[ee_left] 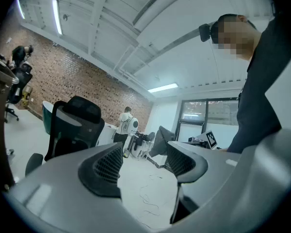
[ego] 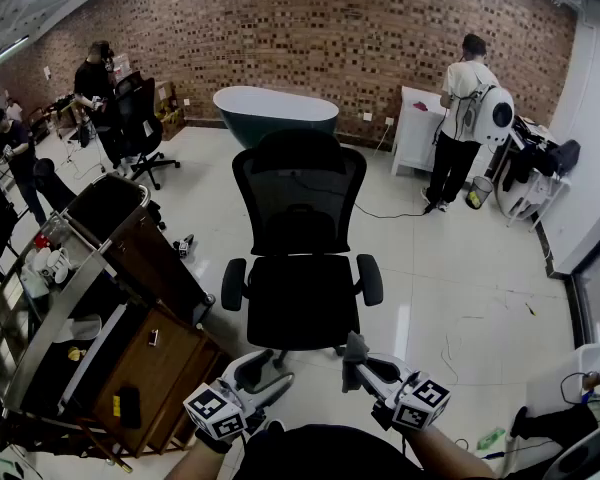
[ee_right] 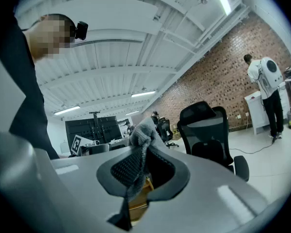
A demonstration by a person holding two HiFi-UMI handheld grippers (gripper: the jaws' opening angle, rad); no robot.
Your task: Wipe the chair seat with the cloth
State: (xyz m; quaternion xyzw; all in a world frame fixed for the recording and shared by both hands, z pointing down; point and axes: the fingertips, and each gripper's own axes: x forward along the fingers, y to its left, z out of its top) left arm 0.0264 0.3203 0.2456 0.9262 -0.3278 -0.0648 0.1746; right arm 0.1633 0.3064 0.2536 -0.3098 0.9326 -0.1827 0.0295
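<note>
We hold both grippers low in front of us, just short of the black mesh office chair [ego: 298, 198]. It stands upright on the pale glossy floor [ego: 460, 268] and faces us, its dark padded seat [ego: 302, 300] bare. Our right gripper [ee_right: 144, 171] is clenched on a small grey fleecy cloth [ee_right: 144, 130]. In the right gripper view its jaws are pressed together with the fabric pinched between them, a tuft bunched above the tips and a strip trailing down below. From the head view the cloth shows as a grey tuft at that gripper's tip, near the seat's front edge but apart from it. Our left gripper [ee_left: 143, 161] is released, its ribbed black pads [ee_left: 106, 164] standing apart with only floor showing between them. Behind the chair a teal oval bathtub [ego: 275, 113] sits by the red brick wall [ego: 310, 28], and a brown wooden cabinet [ego: 150, 368] stands to our left.
</note>
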